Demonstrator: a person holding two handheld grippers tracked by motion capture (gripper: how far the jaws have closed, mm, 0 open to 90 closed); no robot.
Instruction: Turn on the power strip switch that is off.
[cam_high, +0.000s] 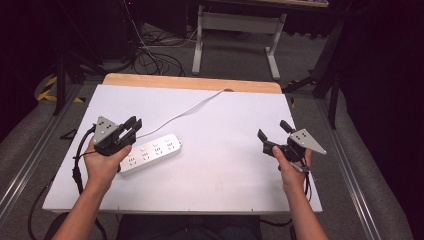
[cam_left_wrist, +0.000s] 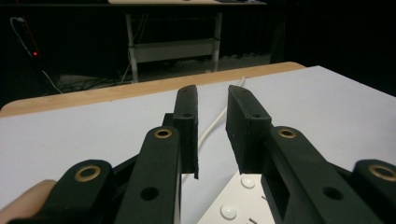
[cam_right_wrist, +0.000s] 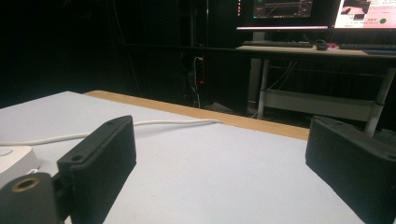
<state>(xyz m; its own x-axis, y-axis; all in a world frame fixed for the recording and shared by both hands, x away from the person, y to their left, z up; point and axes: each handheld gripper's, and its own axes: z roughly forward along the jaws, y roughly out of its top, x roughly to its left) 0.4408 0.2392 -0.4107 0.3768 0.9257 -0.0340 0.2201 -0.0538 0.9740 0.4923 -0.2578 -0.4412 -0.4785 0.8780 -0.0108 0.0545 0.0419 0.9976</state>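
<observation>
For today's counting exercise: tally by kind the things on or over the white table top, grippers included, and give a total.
Power strip with its white cord: 1
Hand-held grippers: 2, the left gripper and the right gripper
Total: 3

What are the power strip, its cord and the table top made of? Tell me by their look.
Power strip: probably hard white plastic, smooth with a slight sheen and moulded sockets. Cord: likely white rubbery or vinyl sheathing, since it lies in soft curves. Table top: a matte white sheet, perhaps laminate, over a wood-look board showing tan at the far edge.
</observation>
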